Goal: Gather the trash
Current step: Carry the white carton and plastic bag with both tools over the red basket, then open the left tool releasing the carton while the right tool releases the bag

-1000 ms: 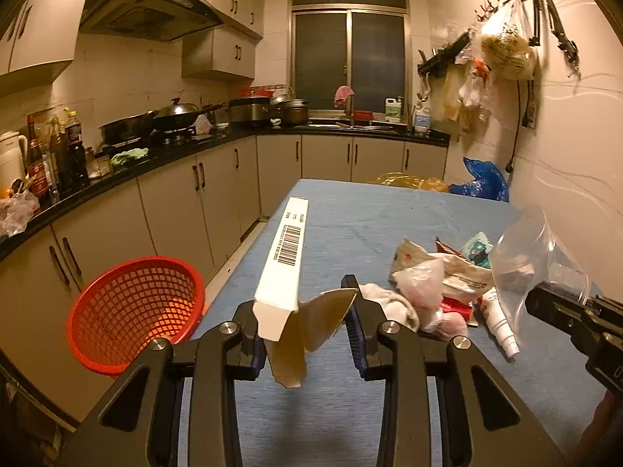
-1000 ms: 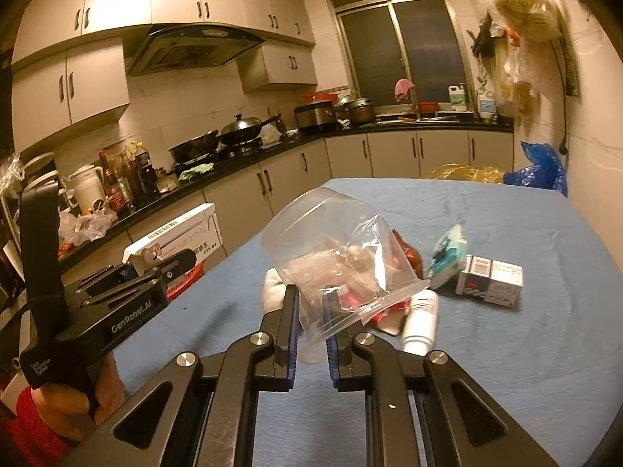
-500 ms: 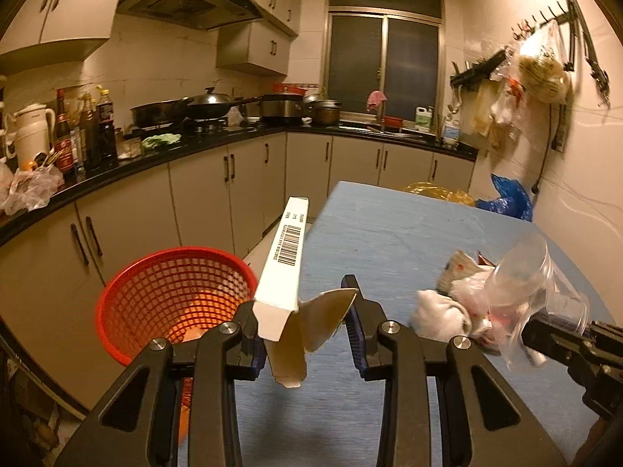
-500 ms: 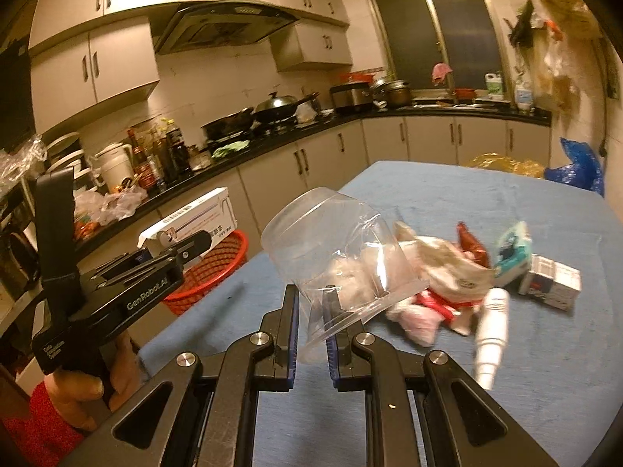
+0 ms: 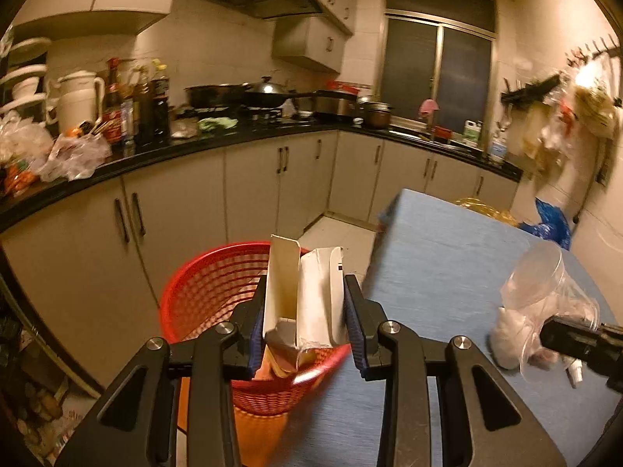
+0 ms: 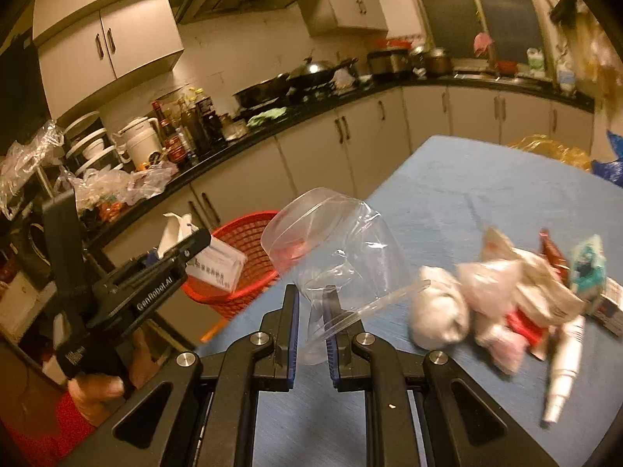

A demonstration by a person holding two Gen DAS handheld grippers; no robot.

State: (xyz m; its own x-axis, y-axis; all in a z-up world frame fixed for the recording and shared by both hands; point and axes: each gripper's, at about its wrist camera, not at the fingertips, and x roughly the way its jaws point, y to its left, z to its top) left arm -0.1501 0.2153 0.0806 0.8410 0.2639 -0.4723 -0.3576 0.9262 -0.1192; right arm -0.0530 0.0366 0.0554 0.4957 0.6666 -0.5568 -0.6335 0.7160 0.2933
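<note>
Pinching a white carton (image 5: pixel 301 303) above the red basket (image 5: pixel 202 295), left jaws; right jaws clamp a clear cup (image 6: pixel 335 249).

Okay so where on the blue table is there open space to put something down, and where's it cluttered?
The blue table is bare from its far corner back toward the trash pile, and along the near edge beside the red basket. It is crowded on the right, around the pile and the white tube.

"GenRobot.AI" is printed in white on the left gripper (image 6: pixel 177 251); print on the box (image 6: pixel 216 262) is unreadable.
</note>
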